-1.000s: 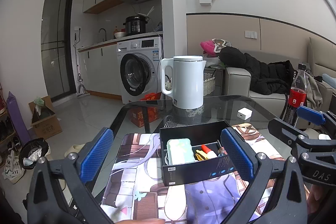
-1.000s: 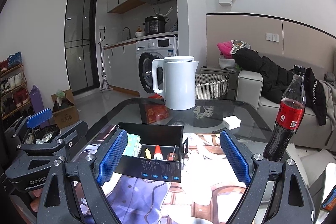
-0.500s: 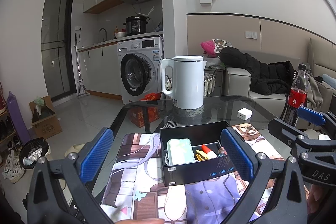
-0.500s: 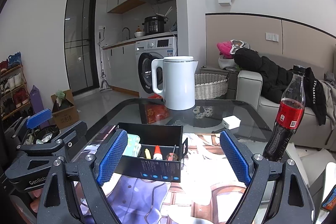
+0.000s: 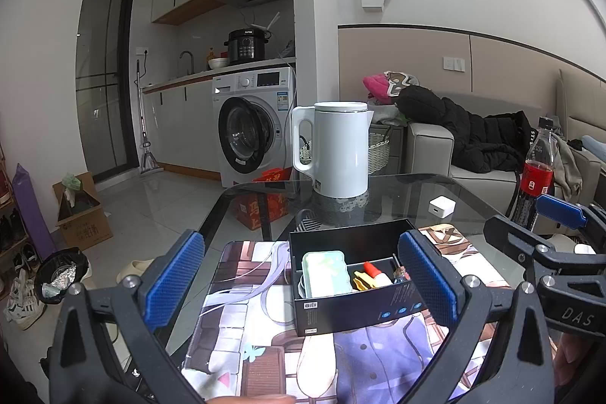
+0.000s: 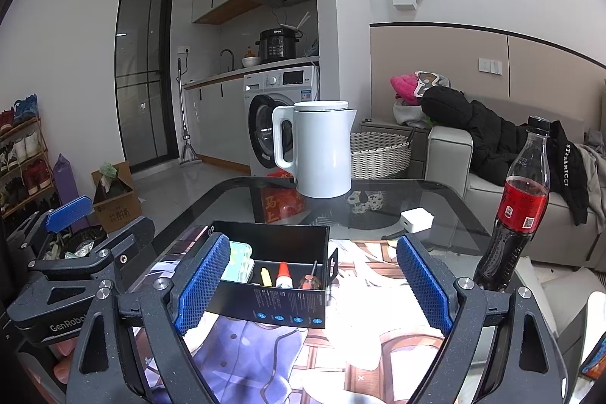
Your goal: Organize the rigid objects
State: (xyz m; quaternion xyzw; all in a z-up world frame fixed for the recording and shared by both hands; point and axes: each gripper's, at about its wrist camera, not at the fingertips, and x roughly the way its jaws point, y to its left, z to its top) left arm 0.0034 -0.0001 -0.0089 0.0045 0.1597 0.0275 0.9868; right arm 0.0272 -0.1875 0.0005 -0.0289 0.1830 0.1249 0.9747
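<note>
Nothing has moved since earlier: the left gripper (image 5: 301, 284) and right gripper (image 6: 312, 283) hover spread and empty near the black box (image 6: 278, 284), its contents apparently already sorted.

Both cameras sit low and near the table, side by side, looking far toward the kitchen — both see the black box (image 5: 356, 275) (image 6: 280, 275) and the kettle (image 5: 339, 150) (image 6: 322, 148).

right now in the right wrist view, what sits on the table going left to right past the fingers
black organizer box → white kettle → white charger cube → cola bottle
</note>
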